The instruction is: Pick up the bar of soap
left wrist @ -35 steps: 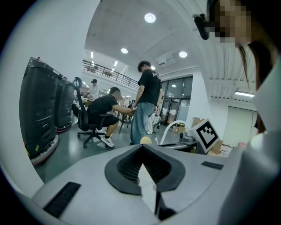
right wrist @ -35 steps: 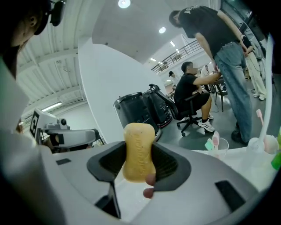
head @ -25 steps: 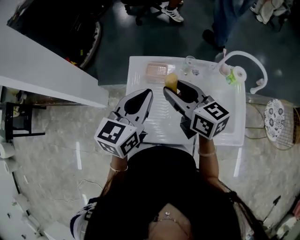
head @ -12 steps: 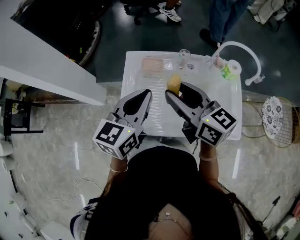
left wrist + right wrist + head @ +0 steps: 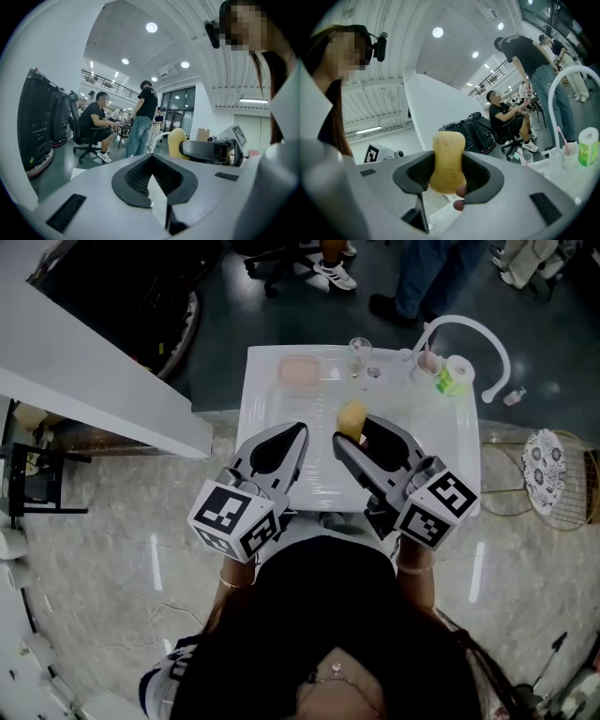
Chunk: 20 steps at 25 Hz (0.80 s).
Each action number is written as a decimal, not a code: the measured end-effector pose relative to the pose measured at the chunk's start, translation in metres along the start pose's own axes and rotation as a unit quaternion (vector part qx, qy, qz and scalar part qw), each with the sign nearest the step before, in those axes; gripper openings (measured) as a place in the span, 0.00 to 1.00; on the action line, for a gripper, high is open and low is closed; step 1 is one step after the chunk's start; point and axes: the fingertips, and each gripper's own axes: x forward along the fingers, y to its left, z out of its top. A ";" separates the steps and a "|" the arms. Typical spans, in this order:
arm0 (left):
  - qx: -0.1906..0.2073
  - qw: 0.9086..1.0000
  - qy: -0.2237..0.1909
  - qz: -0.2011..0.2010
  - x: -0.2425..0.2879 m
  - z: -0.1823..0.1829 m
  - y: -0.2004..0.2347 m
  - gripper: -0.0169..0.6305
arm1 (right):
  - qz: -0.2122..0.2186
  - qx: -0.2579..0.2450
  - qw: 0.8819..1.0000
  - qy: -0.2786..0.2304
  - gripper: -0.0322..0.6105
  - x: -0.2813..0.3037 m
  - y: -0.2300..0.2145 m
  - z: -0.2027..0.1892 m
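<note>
A yellow bar of soap (image 5: pixel 352 417) stands upright between the jaws of my right gripper (image 5: pixel 349 432), which is shut on it above the white sink top (image 5: pixel 450 442). In the right gripper view the soap (image 5: pixel 447 159) sticks up out of the right gripper (image 5: pixel 448 169), its lower half between the pads. My left gripper (image 5: pixel 294 432) hovers beside it on the left, shut and empty. The left gripper view shows the left gripper (image 5: pixel 151 158) with its tips meeting, and the soap (image 5: pixel 176 142) off to the right.
A pink soap dish (image 5: pixel 298 370) lies at the sink's far left, with a glass cup (image 5: pixel 357 354) beside it. A pink cup (image 5: pixel 428 360), a green-and-white item (image 5: pixel 455 377) and a white curved faucet (image 5: pixel 480 337) stand far right. People (image 5: pixel 412 273) stand and sit beyond the sink. A white counter (image 5: pixel 94 390) borders the left.
My right gripper has drawn back from the soap dish toward the near side of the sink, carrying the soap. The left gripper has hardly moved.
</note>
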 end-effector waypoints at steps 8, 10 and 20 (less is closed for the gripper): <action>0.005 1.000 0.011 -0.007 0.007 -0.004 0.000 0.03 | -0.005 -0.004 1.000 -0.010 0.34 -0.002 0.000 0.000; 0.007 1.000 0.013 -0.008 0.008 -0.004 0.000 0.03 | -0.008 -0.006 1.000 -0.012 0.34 -0.003 -0.001 0.000; 0.009 1.000 0.012 -0.012 0.005 -0.003 -0.001 0.03 | -0.021 0.000 0.999 -0.024 0.34 -0.005 -0.004 0.001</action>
